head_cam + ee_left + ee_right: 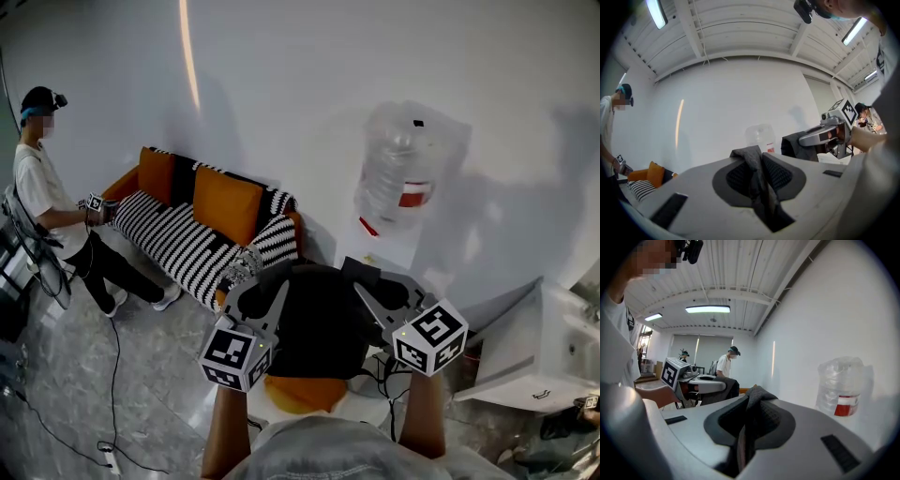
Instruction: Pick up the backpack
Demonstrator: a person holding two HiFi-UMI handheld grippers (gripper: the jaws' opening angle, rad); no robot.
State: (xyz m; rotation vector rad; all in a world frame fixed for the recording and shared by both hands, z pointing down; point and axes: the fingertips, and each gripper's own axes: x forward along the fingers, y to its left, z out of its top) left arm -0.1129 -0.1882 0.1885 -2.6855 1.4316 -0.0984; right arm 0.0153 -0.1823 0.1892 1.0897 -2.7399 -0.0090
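L gripper [267, 292] & R gripper [367, 291] sit side by side at chest level, w/ the backpack [319, 323] hung between them, up off the floor. Both are clenched on it. In the left gripper view the dark ribbed pads [780, 173] pinch a fold of grey-black woven fabric. Right gripper view shows the same, a fabric fold squeezed in the slot.

Backpack: black, matte, soft, a slumped lump, its top edge pulled between the 2 claws.

Just below it is an orange round pad [300, 394] on smth white; can't tell if the bag touches it.

Floor [141, 375] is grey, glossy, marble-look. It's open to the left, w/ a thin black cable [114, 375] trailing across. The right side is tighter: a white boxy cabinet [525, 361] stands near the R gripper.

Behind the bag is a clear plastic water jug [403, 164] w/ a red label, neck down on a white stand.

Further back-left, a sofa [187, 244] w/ a black/white striped cover and orange cushions [225, 202] stands against a plain white wall [309, 75]. Another person [42, 197] stands at the sofa's far-left end.
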